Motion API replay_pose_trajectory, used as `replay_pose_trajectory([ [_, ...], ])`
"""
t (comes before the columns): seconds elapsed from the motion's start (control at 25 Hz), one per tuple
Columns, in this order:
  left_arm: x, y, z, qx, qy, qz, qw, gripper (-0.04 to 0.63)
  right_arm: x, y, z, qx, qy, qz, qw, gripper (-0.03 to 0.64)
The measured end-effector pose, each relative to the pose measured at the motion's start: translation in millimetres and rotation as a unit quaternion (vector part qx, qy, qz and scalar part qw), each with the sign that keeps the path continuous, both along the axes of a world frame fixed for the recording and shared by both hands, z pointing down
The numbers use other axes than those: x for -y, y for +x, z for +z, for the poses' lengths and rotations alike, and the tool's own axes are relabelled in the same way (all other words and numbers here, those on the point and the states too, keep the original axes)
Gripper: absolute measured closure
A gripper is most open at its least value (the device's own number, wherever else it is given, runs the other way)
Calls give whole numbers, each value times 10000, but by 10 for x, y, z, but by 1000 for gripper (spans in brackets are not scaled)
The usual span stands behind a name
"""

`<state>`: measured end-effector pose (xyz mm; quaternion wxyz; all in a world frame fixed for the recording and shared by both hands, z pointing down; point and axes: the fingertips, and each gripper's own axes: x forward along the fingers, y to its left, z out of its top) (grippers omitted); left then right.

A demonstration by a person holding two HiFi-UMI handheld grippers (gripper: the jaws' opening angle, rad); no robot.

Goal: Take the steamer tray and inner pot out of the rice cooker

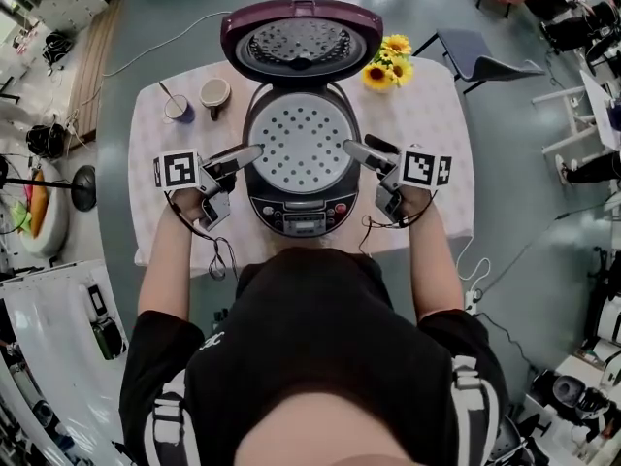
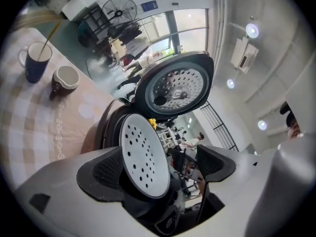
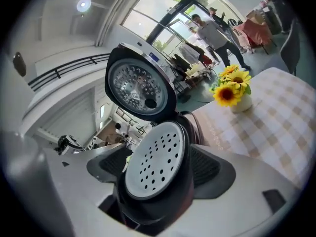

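Observation:
The dark rice cooker (image 1: 303,212) stands mid-table with its lid (image 1: 301,39) swung up at the back. A white perforated steamer tray (image 1: 303,144) sits in its mouth and hides the inner pot. My left gripper (image 1: 250,153) is open at the tray's left rim, and my right gripper (image 1: 354,150) is open at the right rim. In the left gripper view the left gripper (image 2: 160,169) has the steamer tray (image 2: 143,154) between its wide-spread pads. In the right gripper view the right gripper (image 3: 158,167) likewise frames the steamer tray (image 3: 155,159). Neither gripper holds anything.
On the checked tablecloth (image 1: 437,115) a brown cup (image 1: 215,93) and a blue cup with a stick (image 1: 178,110) stand at the back left. A vase of sunflowers (image 1: 386,63) stands at the back right. A chair (image 1: 475,56) is beyond the table.

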<state>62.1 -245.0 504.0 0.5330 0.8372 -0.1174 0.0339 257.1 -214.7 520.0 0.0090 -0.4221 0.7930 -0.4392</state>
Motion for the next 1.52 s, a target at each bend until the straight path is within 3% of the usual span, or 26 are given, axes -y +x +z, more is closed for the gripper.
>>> replay_pose_trajectory([
  [0.12, 38, -37, 218, 1034, 556, 63, 9931, 144, 15, -3, 69, -410, -5, -72, 9991, 224],
  [0.2, 12, -32, 317, 1646, 1005, 265, 9809, 146, 16, 1, 102, -707, 5, -91, 9975, 234],
  [0.32, 14, -36, 421, 2317, 1456, 387, 9610, 171, 24, 43, 156, -1337, 66, -82, 9910, 303],
  [0.56, 162, -93, 612, 3183, 1629, 106, 9338, 190, 81, 37, 247, -2525, 161, -158, 9673, 313],
  [0.84, 246, -74, 726, 4074, 2107, 188, 8884, 230, 209, 4, 340, -3651, 186, -230, 9305, 348],
  [1.0, 295, -113, 772, 4521, 2312, 238, 8611, 244, 247, -19, 388, -4058, 145, -359, 9131, 368],
  [1.12, 311, -91, 782, 4638, 2357, 314, 8534, 248, 277, -24, 432, -4209, 54, -416, 9061, 386],
  [1.24, 332, -75, 779, 4734, 2378, 289, 8476, 294, 315, -11, 460, -4316, -23, -346, 9014, 410],
  [1.52, 371, -68, 798, 4652, 2171, 113, 8581, 357, 334, -26, 526, -4528, -52, -348, 8909, 436],
])
